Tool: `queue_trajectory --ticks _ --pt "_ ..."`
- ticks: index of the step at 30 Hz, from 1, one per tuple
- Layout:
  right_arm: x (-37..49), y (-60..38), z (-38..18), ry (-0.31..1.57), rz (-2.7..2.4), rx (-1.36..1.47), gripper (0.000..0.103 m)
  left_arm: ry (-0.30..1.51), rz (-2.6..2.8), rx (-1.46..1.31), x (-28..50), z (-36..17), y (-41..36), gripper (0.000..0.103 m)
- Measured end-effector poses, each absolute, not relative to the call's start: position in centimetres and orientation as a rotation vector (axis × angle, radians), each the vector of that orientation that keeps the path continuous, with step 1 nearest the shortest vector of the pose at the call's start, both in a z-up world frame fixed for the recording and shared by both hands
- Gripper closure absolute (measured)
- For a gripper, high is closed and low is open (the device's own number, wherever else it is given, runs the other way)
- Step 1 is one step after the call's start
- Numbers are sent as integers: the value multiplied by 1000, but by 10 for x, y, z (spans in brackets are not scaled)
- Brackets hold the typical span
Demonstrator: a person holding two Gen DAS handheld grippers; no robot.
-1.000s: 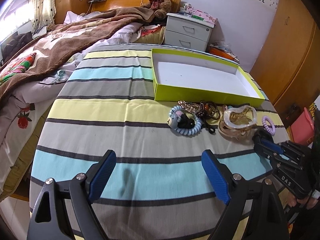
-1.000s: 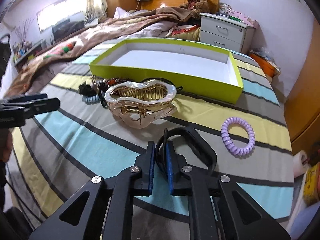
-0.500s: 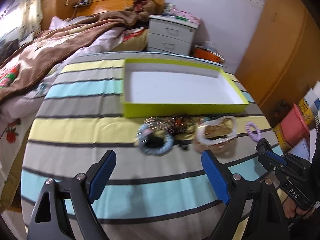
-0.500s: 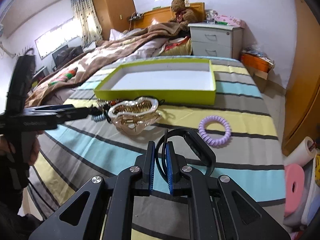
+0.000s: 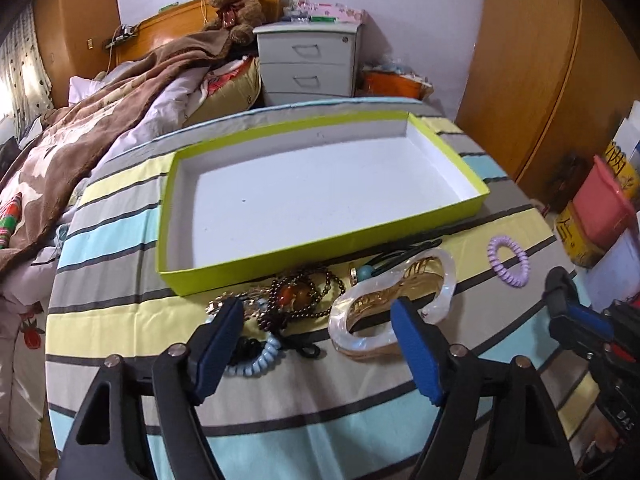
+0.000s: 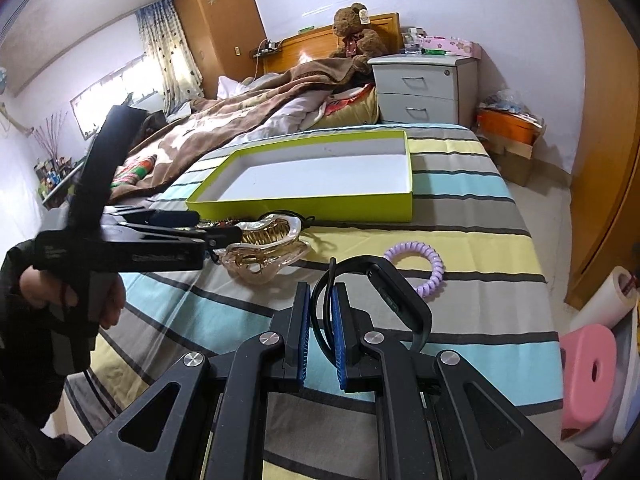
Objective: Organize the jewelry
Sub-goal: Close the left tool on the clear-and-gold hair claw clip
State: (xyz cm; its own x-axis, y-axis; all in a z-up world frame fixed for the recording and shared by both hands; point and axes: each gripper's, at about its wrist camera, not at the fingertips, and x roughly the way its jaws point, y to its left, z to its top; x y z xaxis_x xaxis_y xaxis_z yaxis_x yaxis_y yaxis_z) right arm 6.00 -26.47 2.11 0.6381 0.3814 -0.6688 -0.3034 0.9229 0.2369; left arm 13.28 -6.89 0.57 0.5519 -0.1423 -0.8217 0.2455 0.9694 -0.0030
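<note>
An empty lime-green tray (image 5: 280,258) (image 6: 304,202) lies on the striped bedspread. In front of it lie a pearly hair claw (image 5: 404,304) (image 6: 264,244), a dark bead bracelet (image 5: 300,300), a pale blue coil hair tie (image 5: 256,364) and a purple coil hair tie (image 5: 508,256) (image 6: 424,264). My left gripper (image 5: 316,352) (image 6: 200,224) is open, low over the bracelet and blue tie, its right finger at the claw. My right gripper (image 6: 320,332) (image 5: 568,304) is shut on a black wristband (image 6: 384,292), held above the bedspread right of the pile.
A brown blanket (image 5: 100,128) and pillows lie to the left. A grey nightstand (image 5: 308,64) and teddy bear (image 5: 234,4) stand behind the tray. A pink stool (image 6: 588,372) and boxes (image 5: 600,216) sit off the right edge.
My left gripper has moved forward and right, down close to the jewelry pile. My right gripper has lifted and drawn back with the black wristband still in it.
</note>
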Motion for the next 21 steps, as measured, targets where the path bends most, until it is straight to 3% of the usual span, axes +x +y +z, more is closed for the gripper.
queue_trajectory --ticks 11,21 --pt "66 -272 17 789 408 138 92 993 -295 191 136 3 -92 59" --pt "69 -278 16 794 399 156 92 1049 -397 186 134 1 -108 62"
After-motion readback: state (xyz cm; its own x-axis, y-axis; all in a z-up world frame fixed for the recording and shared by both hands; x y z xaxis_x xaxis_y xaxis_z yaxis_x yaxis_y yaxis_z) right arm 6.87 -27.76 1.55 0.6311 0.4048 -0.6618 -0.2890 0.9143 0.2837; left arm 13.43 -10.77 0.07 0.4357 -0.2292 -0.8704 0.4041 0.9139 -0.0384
